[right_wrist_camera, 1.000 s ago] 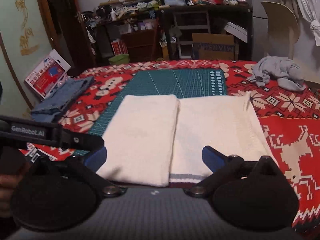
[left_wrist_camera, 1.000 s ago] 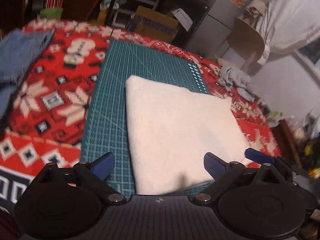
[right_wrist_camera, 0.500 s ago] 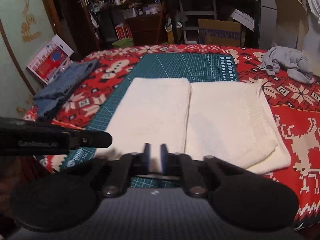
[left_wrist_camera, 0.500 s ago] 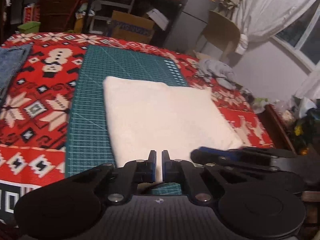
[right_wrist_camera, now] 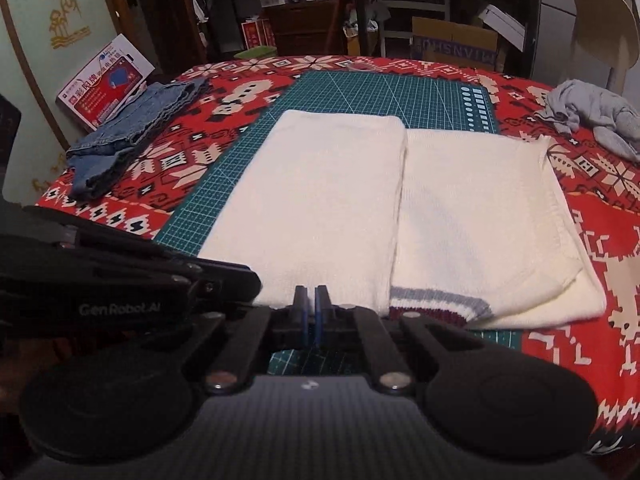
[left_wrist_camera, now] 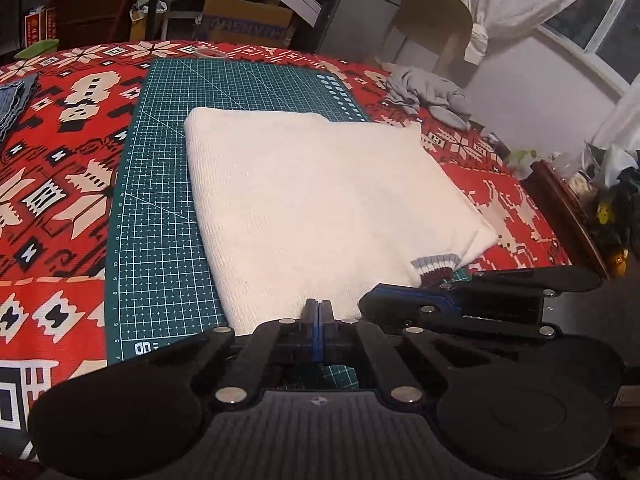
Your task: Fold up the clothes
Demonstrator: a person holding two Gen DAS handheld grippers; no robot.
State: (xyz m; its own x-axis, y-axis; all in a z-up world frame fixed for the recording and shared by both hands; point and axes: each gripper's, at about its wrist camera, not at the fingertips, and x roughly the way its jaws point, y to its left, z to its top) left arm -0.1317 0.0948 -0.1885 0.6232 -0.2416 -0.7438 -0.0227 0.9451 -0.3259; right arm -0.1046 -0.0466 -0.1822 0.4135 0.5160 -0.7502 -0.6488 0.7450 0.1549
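Note:
A cream knit sweater (left_wrist_camera: 312, 192) (right_wrist_camera: 332, 200) lies folded on a green cutting mat (left_wrist_camera: 160, 200) (right_wrist_camera: 400, 92), one panel lapped over the other. Its striped grey and maroon cuff (left_wrist_camera: 436, 266) (right_wrist_camera: 436, 306) peeks out at the near edge. My left gripper (left_wrist_camera: 318, 306) is shut, its tips pinching the sweater's near hem. My right gripper (right_wrist_camera: 310, 296) is shut on the same hem just beside it, left of the cuff. Each gripper shows side-on in the other's view: the right gripper (left_wrist_camera: 366, 302) and the left gripper (right_wrist_camera: 252, 286).
The mat lies on a red patterned tablecloth (left_wrist_camera: 60, 184). Folded blue jeans (right_wrist_camera: 132, 128) sit at the far left and a crumpled grey garment (right_wrist_camera: 592, 116) at the far right. Beyond the table stand a chair (left_wrist_camera: 436, 12), shelves and a cardboard box (right_wrist_camera: 452, 44).
Both grippers went from wide open to shut and came down and forward onto the sweater's near hem. The striped cuff now shows beside the right gripper.

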